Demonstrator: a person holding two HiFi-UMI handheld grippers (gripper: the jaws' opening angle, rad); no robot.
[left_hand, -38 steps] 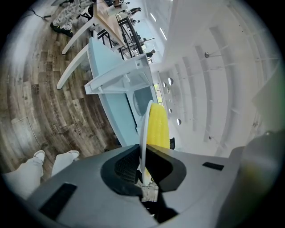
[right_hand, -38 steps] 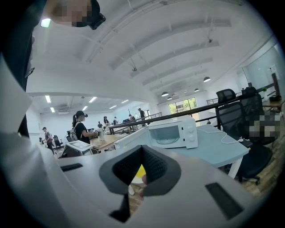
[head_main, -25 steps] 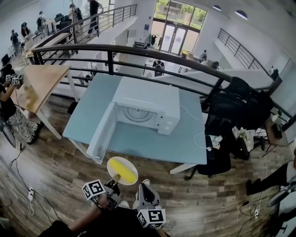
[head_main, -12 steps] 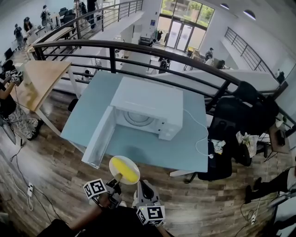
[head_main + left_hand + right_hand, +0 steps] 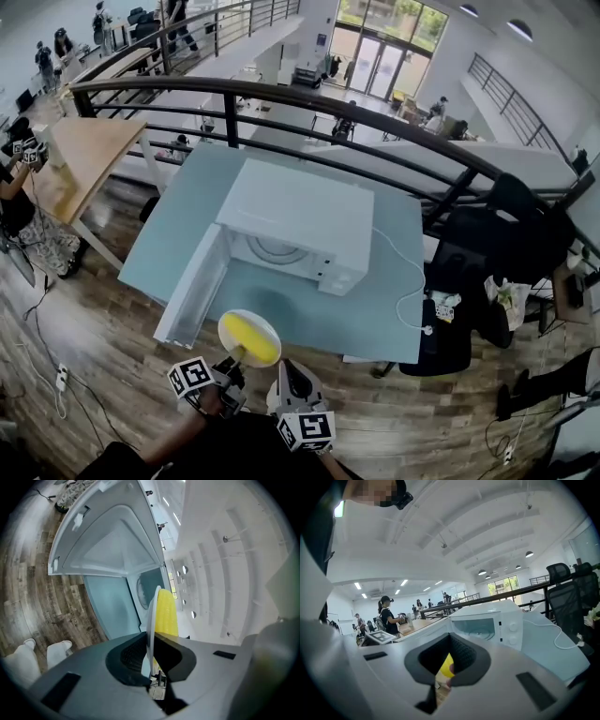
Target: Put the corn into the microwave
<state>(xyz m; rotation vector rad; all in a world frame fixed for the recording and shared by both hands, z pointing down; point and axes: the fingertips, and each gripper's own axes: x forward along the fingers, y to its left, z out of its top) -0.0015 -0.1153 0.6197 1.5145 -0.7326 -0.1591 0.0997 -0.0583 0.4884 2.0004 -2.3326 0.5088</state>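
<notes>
A white plate (image 5: 246,337) carrying yellow corn (image 5: 251,339) hangs level over the floor just before the blue table's front edge. My left gripper (image 5: 232,368) is shut on the plate's near rim. In the left gripper view the plate (image 5: 151,616) runs edge-on between the jaws, with the corn (image 5: 166,613) on its right. The white microwave (image 5: 295,225) stands on the table, its door (image 5: 192,286) swung open to the left and the cavity with its turntable (image 5: 278,250) showing. My right gripper (image 5: 289,373) is shut and empty, beside the left one.
The blue table (image 5: 375,309) backs onto a black railing (image 5: 375,117). The microwave's white cable (image 5: 405,281) trails right toward black office chairs (image 5: 525,234). A wooden table (image 5: 84,155) and a person (image 5: 14,202) stand at the left. Wood floor lies below.
Both grippers and the plate have moved forward toward the table. The microwave and its open door now sit nearer in the head view. The grip on the plate is unchanged.
</notes>
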